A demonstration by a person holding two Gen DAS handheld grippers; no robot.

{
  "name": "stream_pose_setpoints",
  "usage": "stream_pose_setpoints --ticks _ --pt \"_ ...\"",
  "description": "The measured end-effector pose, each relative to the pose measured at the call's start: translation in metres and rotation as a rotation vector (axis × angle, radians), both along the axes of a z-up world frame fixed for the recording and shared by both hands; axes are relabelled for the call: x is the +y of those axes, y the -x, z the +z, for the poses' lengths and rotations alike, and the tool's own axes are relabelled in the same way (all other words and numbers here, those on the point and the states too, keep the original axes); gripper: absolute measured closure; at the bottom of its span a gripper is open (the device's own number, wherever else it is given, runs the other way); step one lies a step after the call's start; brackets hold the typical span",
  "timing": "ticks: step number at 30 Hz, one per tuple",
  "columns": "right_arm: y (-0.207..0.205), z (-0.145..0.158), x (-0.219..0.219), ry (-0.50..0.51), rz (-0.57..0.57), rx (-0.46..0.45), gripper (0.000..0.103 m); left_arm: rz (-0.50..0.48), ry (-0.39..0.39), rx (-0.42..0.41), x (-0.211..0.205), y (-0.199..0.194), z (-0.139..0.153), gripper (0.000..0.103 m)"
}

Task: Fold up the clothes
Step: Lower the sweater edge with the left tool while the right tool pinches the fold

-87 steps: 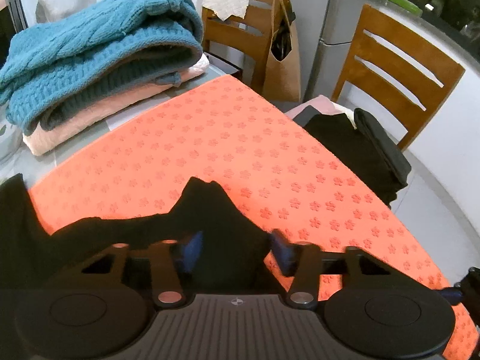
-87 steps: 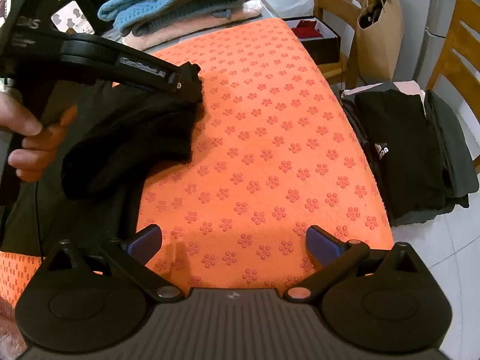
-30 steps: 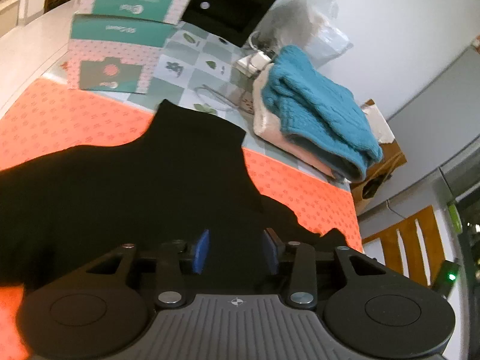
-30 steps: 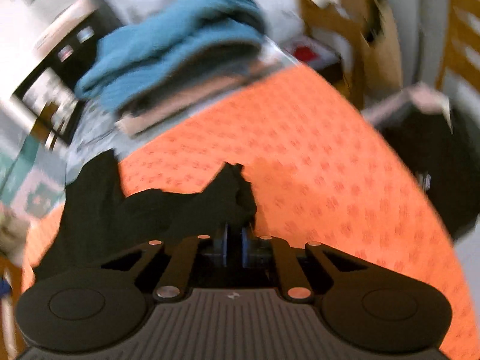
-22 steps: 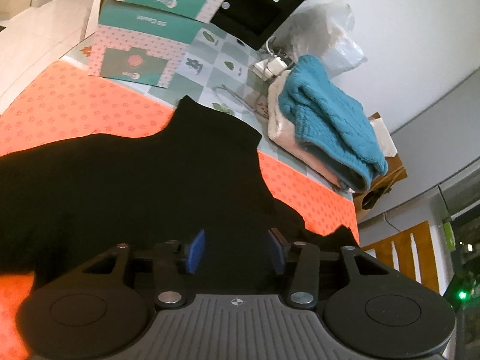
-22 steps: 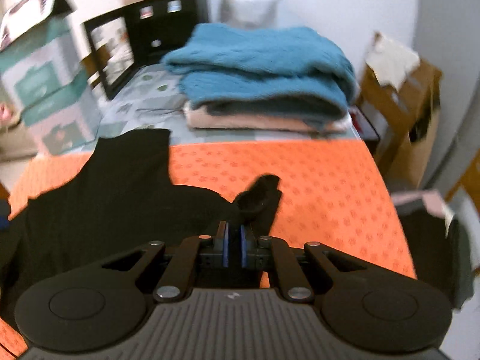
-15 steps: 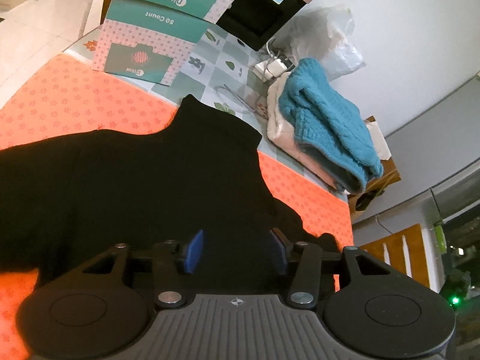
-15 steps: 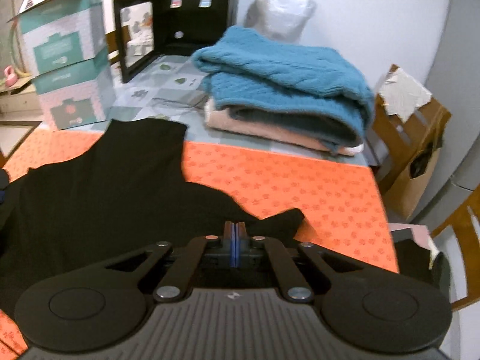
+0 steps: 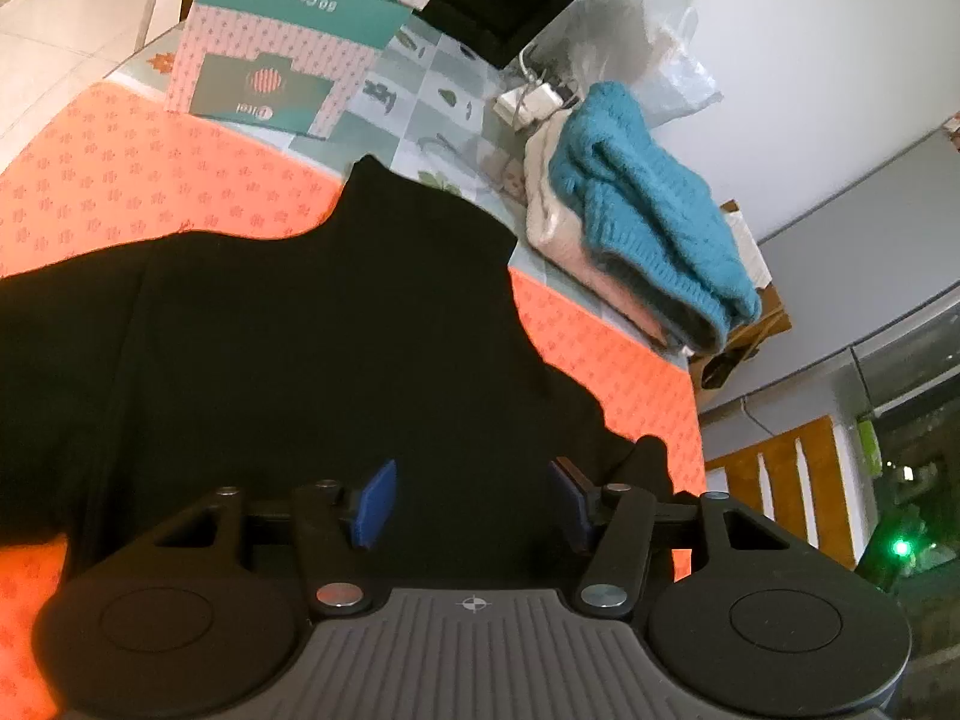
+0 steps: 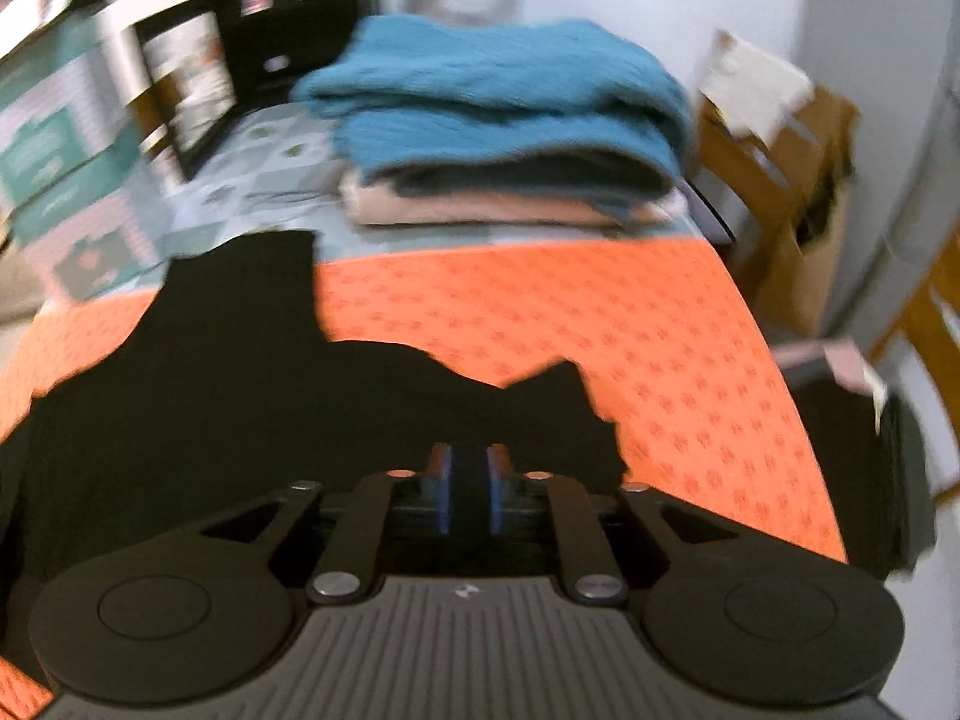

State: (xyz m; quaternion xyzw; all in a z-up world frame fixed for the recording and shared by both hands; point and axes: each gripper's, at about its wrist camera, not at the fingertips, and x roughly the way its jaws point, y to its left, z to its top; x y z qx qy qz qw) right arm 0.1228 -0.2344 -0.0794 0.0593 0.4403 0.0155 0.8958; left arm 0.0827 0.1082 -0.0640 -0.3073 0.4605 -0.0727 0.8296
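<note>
A black garment (image 9: pixel 300 330) lies spread on the orange flowered mat (image 9: pixel 120 180), one end reaching past the mat's far edge. My left gripper (image 9: pixel 471 498) hovers over its near part. Its jaws are opening, blue pads wide apart, and the cloth lies below them without being pinched. In the right wrist view, which is blurred, the same garment (image 10: pixel 240 390) covers the left half of the mat (image 10: pixel 600 312). My right gripper (image 10: pixel 469 486) sits over the garment's right corner. Its jaws are opening with a narrow gap, and dark cloth shows behind that gap.
A folded teal sweater on a pink one (image 9: pixel 648 222) (image 10: pixel 510 96) sits beyond the mat. Teal and pink boxes (image 9: pixel 270 60) and a black appliance (image 9: pixel 510 0) stand at the back. To the right are wooden chairs (image 10: pixel 924 324), a paper bag (image 10: pixel 804 240) and dark clothes (image 10: pixel 840 450).
The left pads have spread wider over the garment. The right pads, pressed together on the raised corner before, now stand slightly apart, and that corner lies flatter on the mat.
</note>
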Motion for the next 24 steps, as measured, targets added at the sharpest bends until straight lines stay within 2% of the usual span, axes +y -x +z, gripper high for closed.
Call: stream_pose_setpoints --ticks 1,2,8,11,15,18,20,24 --pt "0.0 -0.003 -0.011 -0.026 -0.038 0.006 0.07 -0.002 -0.001 0.005 0.0 0.0 -0.001 0.044" --pt "0.0 -0.007 -0.02 -0.05 -0.072 0.014 0.069 -0.004 -0.003 0.01 0.0 0.0 -0.003 0.044" --pt "-0.007 -0.039 -0.065 -0.188 -0.232 0.084 0.068 0.001 -0.006 0.032 0.0 -0.003 -0.009 0.043" --pt "-0.011 -0.051 -0.078 -0.256 -0.272 0.094 0.068 0.007 -0.009 0.039 0.0 -0.004 -0.011 0.043" --pt "-0.021 -0.059 -0.082 -0.288 -0.286 0.096 0.068 0.013 -0.014 0.045 0.0 -0.004 -0.011 0.043" --pt "-0.028 -0.061 -0.08 -0.29 -0.267 0.1 0.077 0.016 -0.017 0.047 -0.001 -0.003 -0.011 0.043" --pt "-0.031 -0.061 -0.078 -0.282 -0.251 0.095 0.091 0.018 -0.018 0.048 -0.001 -0.003 -0.011 0.043" --pt "-0.028 -0.048 -0.069 -0.243 -0.21 0.049 0.094 0.026 -0.015 0.042 0.0 -0.001 -0.009 0.043"
